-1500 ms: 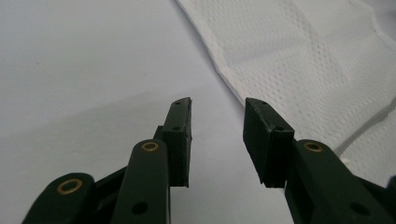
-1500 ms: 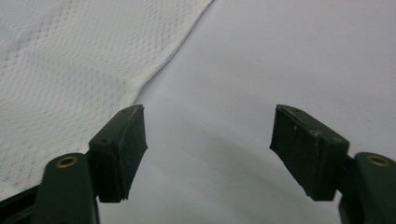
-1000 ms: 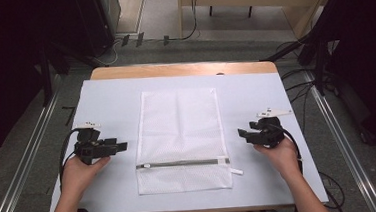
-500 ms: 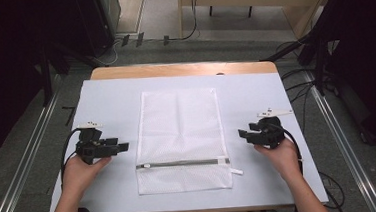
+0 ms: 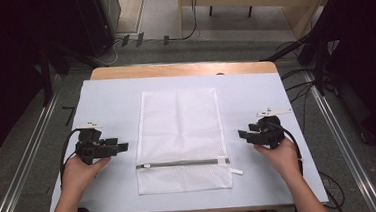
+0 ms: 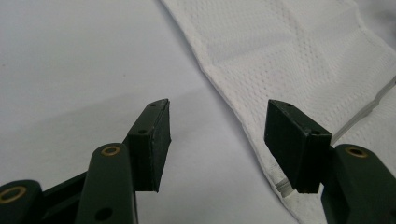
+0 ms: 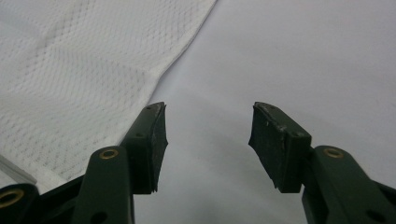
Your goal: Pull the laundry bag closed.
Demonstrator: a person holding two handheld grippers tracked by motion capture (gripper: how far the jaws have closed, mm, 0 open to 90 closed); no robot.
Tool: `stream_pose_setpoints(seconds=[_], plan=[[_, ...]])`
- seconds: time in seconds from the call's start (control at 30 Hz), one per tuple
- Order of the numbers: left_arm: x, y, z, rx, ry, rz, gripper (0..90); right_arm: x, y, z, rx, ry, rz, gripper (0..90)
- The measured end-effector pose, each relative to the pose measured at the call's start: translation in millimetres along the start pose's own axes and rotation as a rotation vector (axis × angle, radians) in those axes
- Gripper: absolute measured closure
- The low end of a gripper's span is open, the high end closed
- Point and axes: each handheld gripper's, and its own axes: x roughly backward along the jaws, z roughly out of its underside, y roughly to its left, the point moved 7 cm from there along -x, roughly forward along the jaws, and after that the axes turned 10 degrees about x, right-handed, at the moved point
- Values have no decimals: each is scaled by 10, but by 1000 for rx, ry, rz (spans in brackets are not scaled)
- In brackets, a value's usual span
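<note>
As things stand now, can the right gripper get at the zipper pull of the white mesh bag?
Probably yes. The right gripper is open beside the mesh bag, and the zipper pull lies just nearer the person, with bare table cover between them.

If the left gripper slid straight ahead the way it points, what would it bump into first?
Most likely the near long edge of the white mesh bag; the open left gripper points right at it across bare table cover.

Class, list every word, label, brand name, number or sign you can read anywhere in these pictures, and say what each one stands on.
None: no readable text anywhere.
White mesh bag: plain, no print; the small white tab by its zipper is too small to read.
White table cover: blank.
Left gripper and right gripper: no markings visible.
</note>
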Motion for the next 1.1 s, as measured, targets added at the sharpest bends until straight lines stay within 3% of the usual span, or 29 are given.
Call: stream_pose_setpoints(seconds=[0.23,0.57,0.67,1.1], plan=[[-4,-6,3,-5,2,5,410,-35,37,33,24,36,-4,467],[-2,-13,0,-12,-5,10,391,-4,137,-3,36,20,-28,494],[-7,-10,-1,-14,-6,7,384,20,241,-29,52,16,-49,511],[-11,-24,1,-18,-7,12,376,70,443,-79,84,5,-83,490]])
